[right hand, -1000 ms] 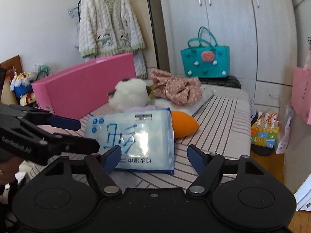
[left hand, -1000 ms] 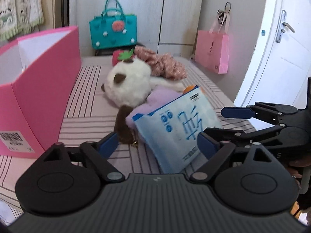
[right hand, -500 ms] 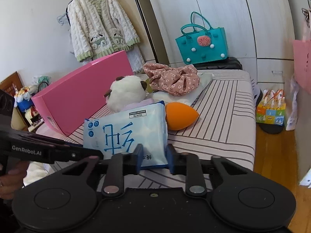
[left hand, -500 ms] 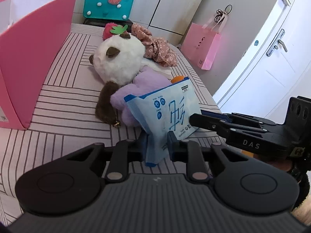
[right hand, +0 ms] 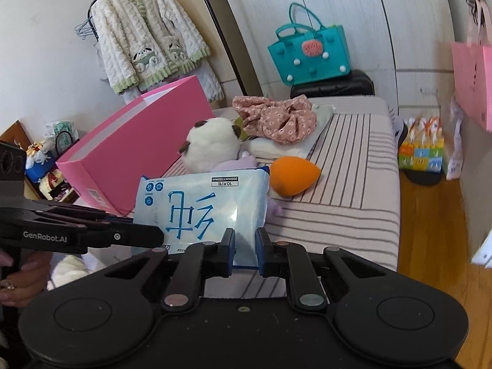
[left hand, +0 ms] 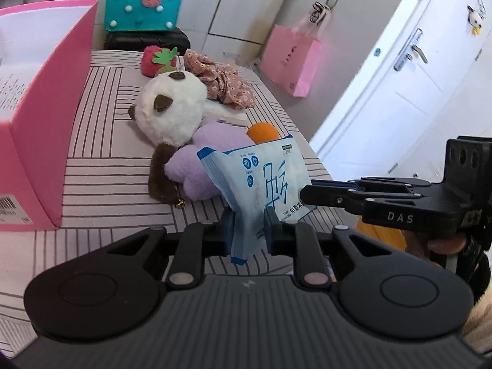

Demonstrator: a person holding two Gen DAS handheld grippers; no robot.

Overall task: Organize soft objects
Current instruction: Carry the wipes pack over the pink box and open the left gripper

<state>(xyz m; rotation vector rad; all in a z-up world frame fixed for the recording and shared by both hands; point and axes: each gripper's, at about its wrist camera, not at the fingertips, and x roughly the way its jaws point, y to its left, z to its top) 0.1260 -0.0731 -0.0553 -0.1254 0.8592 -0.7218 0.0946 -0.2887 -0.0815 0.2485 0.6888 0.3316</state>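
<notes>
A pale blue wet-wipe pack (left hand: 261, 178) (right hand: 203, 206) hangs above the striped bed, pinched from two sides. My left gripper (left hand: 247, 230) is shut on its near edge. My right gripper (right hand: 244, 247) is shut on the opposite edge; it shows in the left wrist view as a black arm (left hand: 378, 198) reaching in from the right. Behind the pack lie a white-and-purple plush toy (left hand: 172, 110) (right hand: 212, 143), an orange soft ball (left hand: 263, 132) (right hand: 293, 175), a floral cloth (left hand: 221, 77) (right hand: 276, 117) and a plush strawberry (left hand: 155, 60).
An open pink box (left hand: 40, 117) (right hand: 138, 141) stands on the bed's left side. A teal bag (left hand: 143, 9) (right hand: 310, 52) sits on a black case beyond the bed. A pink paper bag (left hand: 290, 61) hangs by the white door (left hand: 409, 86). Wooden floor (right hand: 430, 230) lies right of the bed.
Both grippers went from open to shut on the wipe pack, one on each edge, and have lifted it slightly off the bed. Both views have tilted.
</notes>
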